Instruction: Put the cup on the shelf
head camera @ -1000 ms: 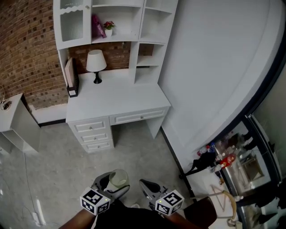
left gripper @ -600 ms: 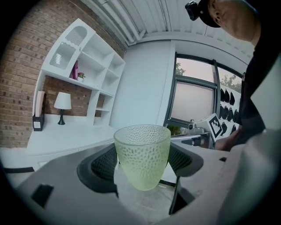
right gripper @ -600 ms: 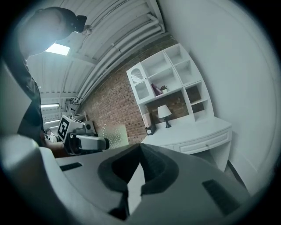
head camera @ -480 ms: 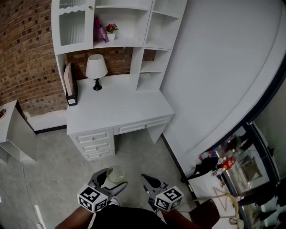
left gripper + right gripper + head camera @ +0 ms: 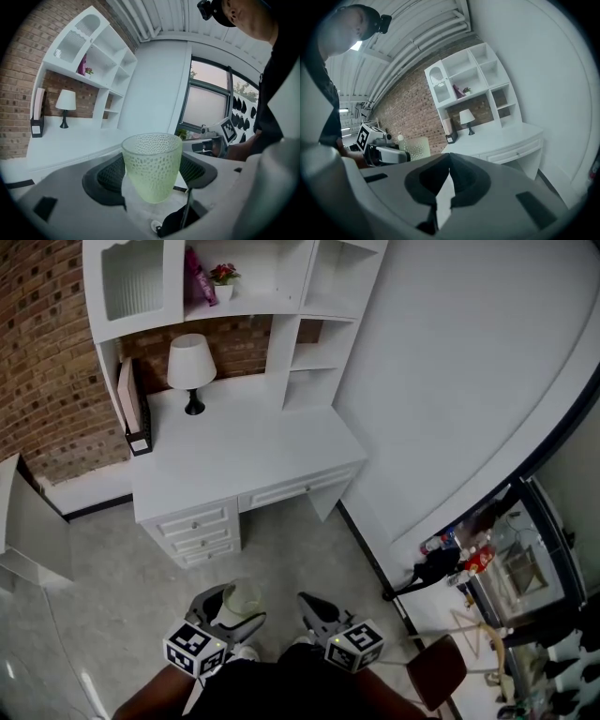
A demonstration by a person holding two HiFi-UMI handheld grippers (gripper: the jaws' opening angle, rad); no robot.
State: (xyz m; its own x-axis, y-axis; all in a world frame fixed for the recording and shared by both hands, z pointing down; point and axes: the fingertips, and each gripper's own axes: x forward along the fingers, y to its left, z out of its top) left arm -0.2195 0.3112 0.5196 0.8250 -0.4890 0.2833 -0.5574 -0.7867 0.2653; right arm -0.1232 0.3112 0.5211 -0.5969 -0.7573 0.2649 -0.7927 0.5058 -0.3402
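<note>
Left gripper is clamped on the green cup at 6 o'clock, the shelf well apart at 12, so w/ the right gripper closed & empty, the smooth tapered cup may slip or tilt in the carry.

A home-style study corner: white desk with hutch shelves, table lamp, brick wall.

Pale-grn dimpled cup, wht shelf
</note>
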